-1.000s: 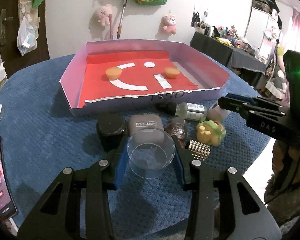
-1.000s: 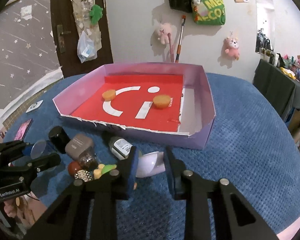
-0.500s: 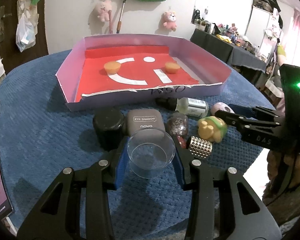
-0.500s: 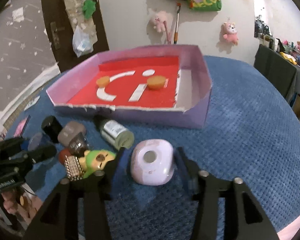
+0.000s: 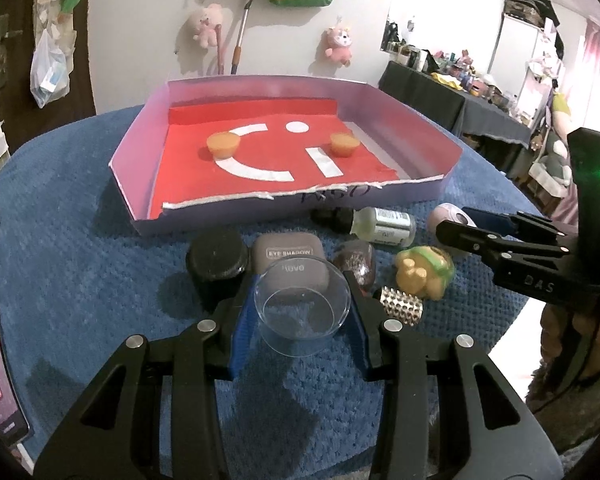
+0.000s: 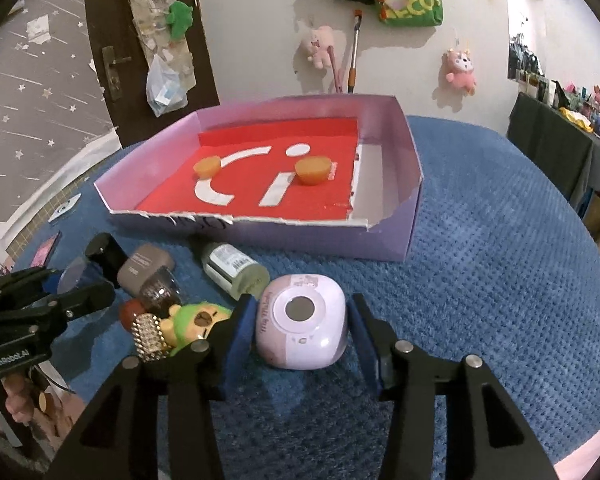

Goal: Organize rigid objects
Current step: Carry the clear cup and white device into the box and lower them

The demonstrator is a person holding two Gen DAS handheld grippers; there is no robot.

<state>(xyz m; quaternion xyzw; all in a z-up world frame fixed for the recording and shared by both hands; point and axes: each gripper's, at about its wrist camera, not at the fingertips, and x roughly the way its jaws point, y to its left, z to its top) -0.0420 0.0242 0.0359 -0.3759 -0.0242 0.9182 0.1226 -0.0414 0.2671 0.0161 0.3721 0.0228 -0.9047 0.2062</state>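
Both hand-held grippers are occupied: a clear cup (image 5: 302, 312) is clamped in the left hand-held gripper (image 5: 300, 320); a pink rounded case (image 6: 302, 316) is seen between the closing jaws of the right hand-held gripper (image 6: 300, 330), a gap showing at its right pad; just ahead, small items are clustered before a purple tray (image 6: 380, 240) on the blue table (image 6: 480, 300).
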